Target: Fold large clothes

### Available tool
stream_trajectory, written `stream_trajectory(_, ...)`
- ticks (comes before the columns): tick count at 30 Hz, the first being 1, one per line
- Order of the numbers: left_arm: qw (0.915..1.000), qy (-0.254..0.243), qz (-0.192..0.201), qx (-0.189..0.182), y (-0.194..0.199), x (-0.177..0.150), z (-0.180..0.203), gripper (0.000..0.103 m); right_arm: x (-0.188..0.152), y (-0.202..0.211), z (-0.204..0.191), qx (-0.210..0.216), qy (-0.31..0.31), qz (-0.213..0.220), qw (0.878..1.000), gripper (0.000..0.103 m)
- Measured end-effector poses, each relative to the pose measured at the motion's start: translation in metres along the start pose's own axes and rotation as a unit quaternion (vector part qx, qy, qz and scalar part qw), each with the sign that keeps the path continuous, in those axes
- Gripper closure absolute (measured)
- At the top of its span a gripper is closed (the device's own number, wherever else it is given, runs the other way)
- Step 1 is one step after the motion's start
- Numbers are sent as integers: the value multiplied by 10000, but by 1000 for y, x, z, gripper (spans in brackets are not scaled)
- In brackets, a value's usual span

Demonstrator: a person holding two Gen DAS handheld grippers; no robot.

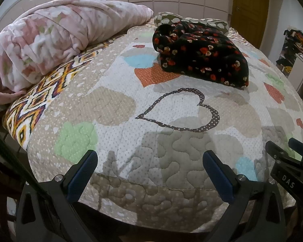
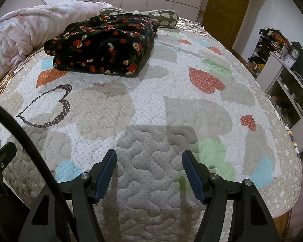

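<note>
Both tongs hang over the near end of the bed, pointing down at the quilt (image 1: 115,109) with nothing between their jaws. Left tongs (image 1: 150,174) stand wide apart and empty; right tongs (image 2: 149,175) are spread nearly as wide, also empty, with only their shadows on the quilting below.

Well beyond them, toward the head of the bed, lies the garment (image 2: 103,48): black cloth with small red and cream flowers, bunched in a loose heap. It sits just beside a rolled pink blanket (image 1: 50,40) and in front of a spotted olive pillow (image 2: 151,16).

Judging by the plush nap and deep rounded folds, the garment is thick, soft and fairly heavy for clothing. It should drape and sag when lifted, not hold any shape, and the pile ought to give the pads decent grip. A thin edge would be easier to pinch than a fat fold. The near hem, where a doubled edge faces the tongs, looks the best place to take hold, one corner each, so it can be drawn flat before folding.
</note>
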State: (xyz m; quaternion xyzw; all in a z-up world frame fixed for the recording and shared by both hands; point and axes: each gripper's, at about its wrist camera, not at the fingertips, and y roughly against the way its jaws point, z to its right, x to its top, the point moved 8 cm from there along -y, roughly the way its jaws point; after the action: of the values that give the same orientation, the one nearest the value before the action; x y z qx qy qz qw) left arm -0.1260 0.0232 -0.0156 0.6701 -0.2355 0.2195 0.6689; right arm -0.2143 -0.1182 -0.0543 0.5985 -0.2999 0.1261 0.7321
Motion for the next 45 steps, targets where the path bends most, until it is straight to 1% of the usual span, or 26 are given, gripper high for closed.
stream_trajectory(7,9999,20,-76,-84,-2,-2,1,0,0,0,0,3,-2,7,10000,32)
stream_trajectory(21,9998,32,-128,-138,-4,-4,3,0,0,0,-1,8,-6,2,10000,32)
stream_trajectory(45,9997,43,-169,-162,-6,-5,3,0,1,0,-4,20,-12,8,10000,32)
